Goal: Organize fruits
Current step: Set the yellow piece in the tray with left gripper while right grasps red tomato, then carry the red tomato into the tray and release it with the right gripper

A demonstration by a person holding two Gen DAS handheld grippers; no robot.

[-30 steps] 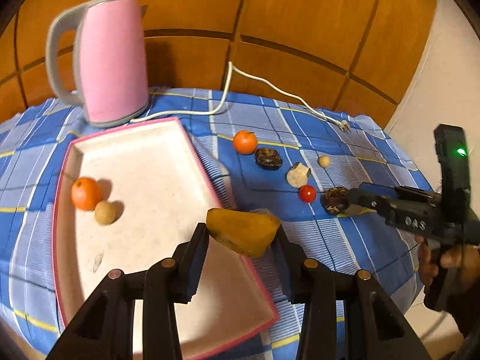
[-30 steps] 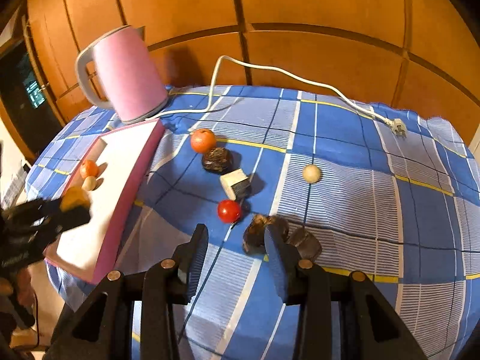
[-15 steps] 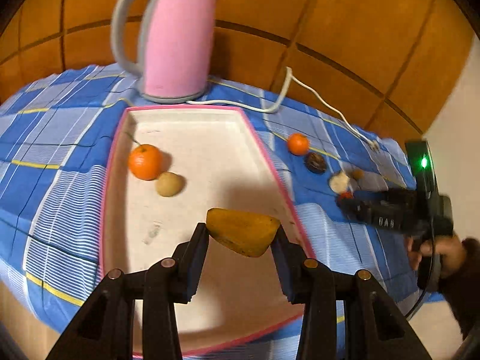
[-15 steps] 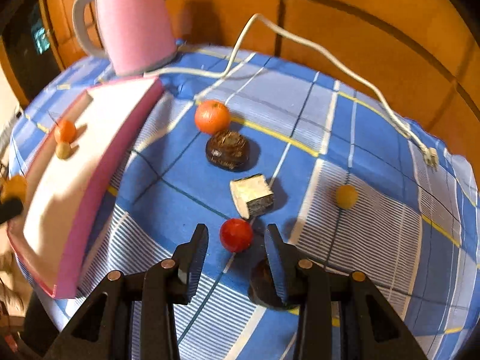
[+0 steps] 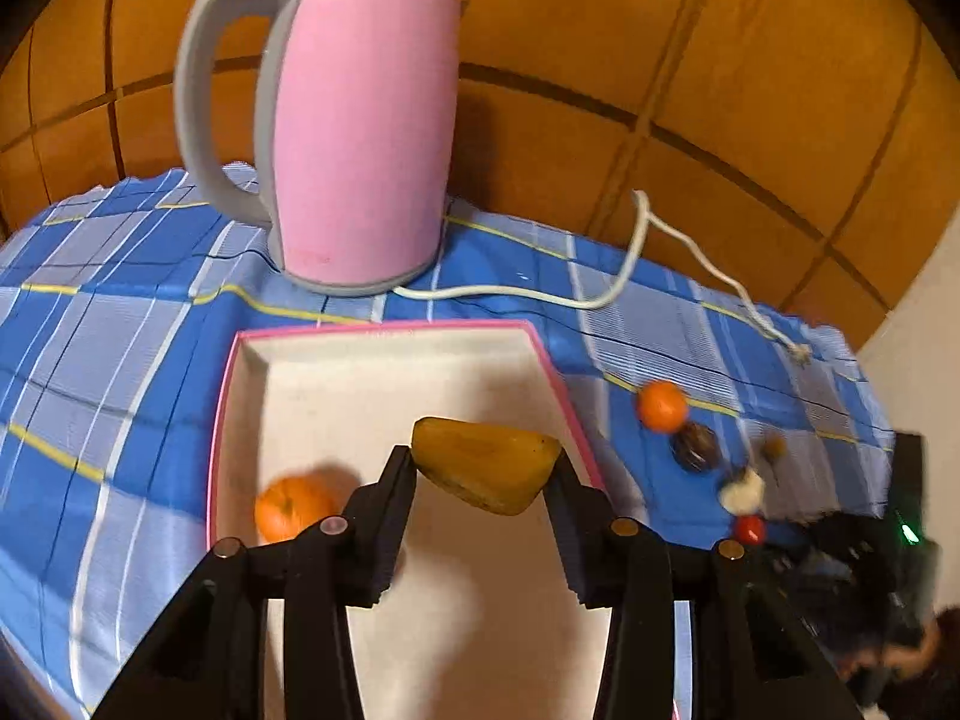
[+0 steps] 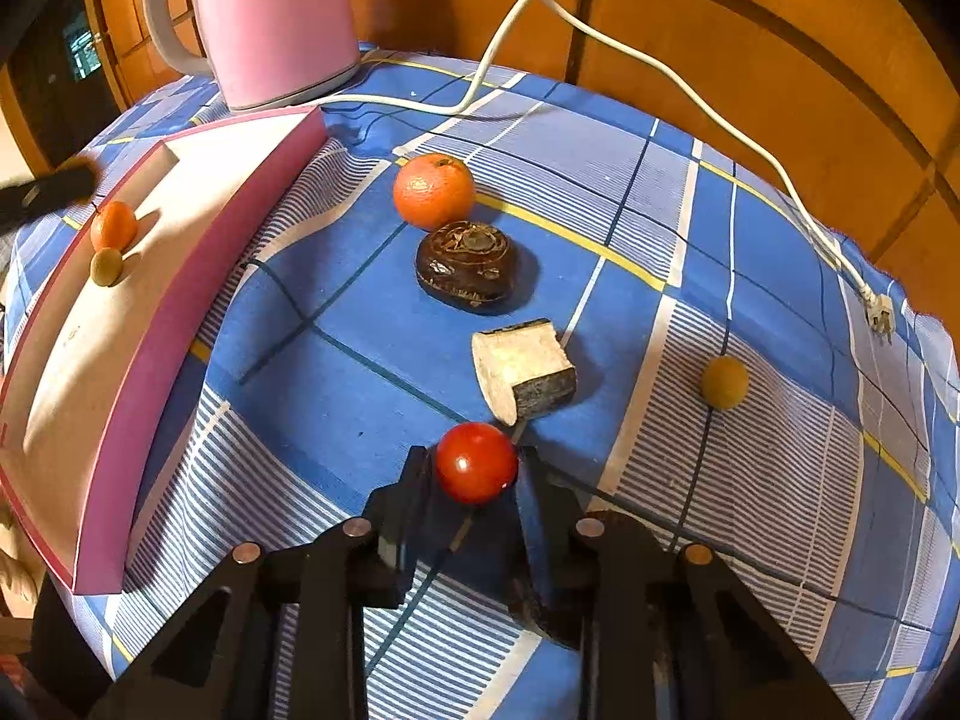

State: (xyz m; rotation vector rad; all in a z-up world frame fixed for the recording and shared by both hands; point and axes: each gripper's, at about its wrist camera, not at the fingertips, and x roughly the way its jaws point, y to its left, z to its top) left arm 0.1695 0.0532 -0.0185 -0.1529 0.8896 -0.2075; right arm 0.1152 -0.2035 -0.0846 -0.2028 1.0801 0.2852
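Here your left gripper (image 5: 485, 471) holds one waxy yellow-orange wedge of fruit (image 5: 487, 463) above the pink-rimmed white tray (image 6: 150, 300), its jaws easing apart. Two round fruits lie in the tray: one tangerine (image 6: 113, 223), one small tan ball (image 6: 107, 266). Your right gripper (image 6: 475, 468) jaws are closing on one glossy cherry tomato (image 6: 476, 461) on the checked bench cloth (image 6: 750, 468).

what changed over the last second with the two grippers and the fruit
The right gripper dropped from beside the dark fruit to the red tomato; its jaws are closing with the tomato between them. The left gripper carried the yellow wedge further over the tray; its jaws are opening, wedge still between them. Fruit on the cloth and in the tray stayed put.
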